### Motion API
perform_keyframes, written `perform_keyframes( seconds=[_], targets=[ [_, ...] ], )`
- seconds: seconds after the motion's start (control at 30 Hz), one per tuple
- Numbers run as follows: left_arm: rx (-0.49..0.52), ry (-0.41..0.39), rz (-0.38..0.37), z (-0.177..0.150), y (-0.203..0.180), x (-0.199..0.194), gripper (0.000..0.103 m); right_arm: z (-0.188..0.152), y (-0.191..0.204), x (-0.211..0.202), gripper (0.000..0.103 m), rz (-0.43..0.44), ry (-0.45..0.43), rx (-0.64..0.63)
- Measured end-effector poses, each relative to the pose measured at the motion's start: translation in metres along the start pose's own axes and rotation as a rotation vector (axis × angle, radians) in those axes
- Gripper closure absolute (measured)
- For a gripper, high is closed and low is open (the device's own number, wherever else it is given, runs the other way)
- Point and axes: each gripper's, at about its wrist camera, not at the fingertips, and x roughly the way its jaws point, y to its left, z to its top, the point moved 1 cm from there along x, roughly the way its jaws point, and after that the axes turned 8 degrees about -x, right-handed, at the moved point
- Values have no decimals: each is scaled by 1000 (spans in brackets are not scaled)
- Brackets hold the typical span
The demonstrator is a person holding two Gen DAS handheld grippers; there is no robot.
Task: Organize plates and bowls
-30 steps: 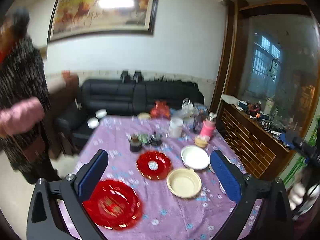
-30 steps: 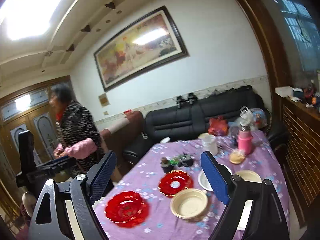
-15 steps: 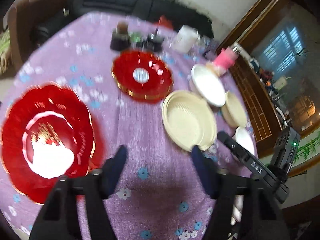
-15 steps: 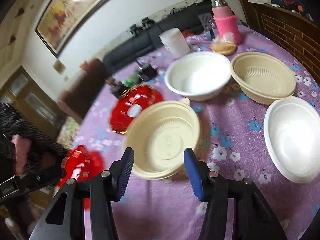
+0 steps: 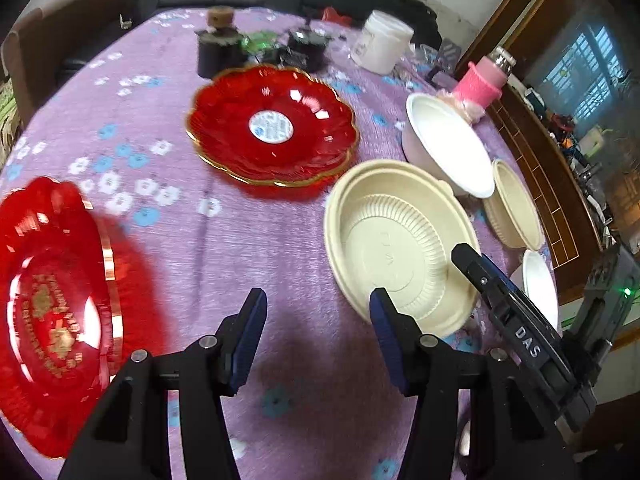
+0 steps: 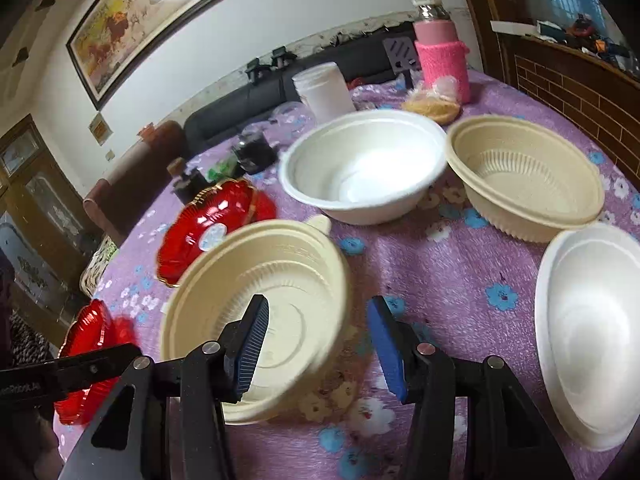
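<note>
Both tools hover low over the purple flowered tabletop with nothing picked up, so by my reading this is the approach before a first grasp. The left tool stands partly open over bare cloth, its pads gripping nothing, between the large red scalloped plastic plate at its left and the shallow cream ribbed plastic bowl at its right. The right tool is likewise half open and empty — its left pad sits in front of that cream bowl's near rim, the right pad over cloth, so the rim may lie between the jaws, though no pad presses it. The jaws of both have just been closing, with nothing held. The next move probably calls for sliding one pad inside the wall, one outside, then pinching and lifting it toward the second cream ribbed bowl to nest them. The near bowl rests on the tabletop mouth up, round, so no long axis matters; a small tab on its far rim points toward the white foam bowl. Another red scalloped plate lies further back.
</note>
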Motion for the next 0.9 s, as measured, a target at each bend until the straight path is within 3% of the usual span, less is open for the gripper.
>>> perform_keyframes(
  seconds=[0.43, 0.53, 0.7, 0.9],
  targets=[
    [-37, 71, 11, 3, -16, 48, 51, -6, -9, 19, 48, 24, 69, 31],
    [-47, 99, -18, 3, -13, 33, 51, -6, -9, 12, 48, 23, 46, 35],
    [-36, 20, -34, 26, 6, -15, 49, -2, 1, -25, 47, -5, -75, 21],
    [-86, -55, 45, 98, 52, -35, 39, 62, 38, -37, 46, 218, -27, -7]
  ],
)
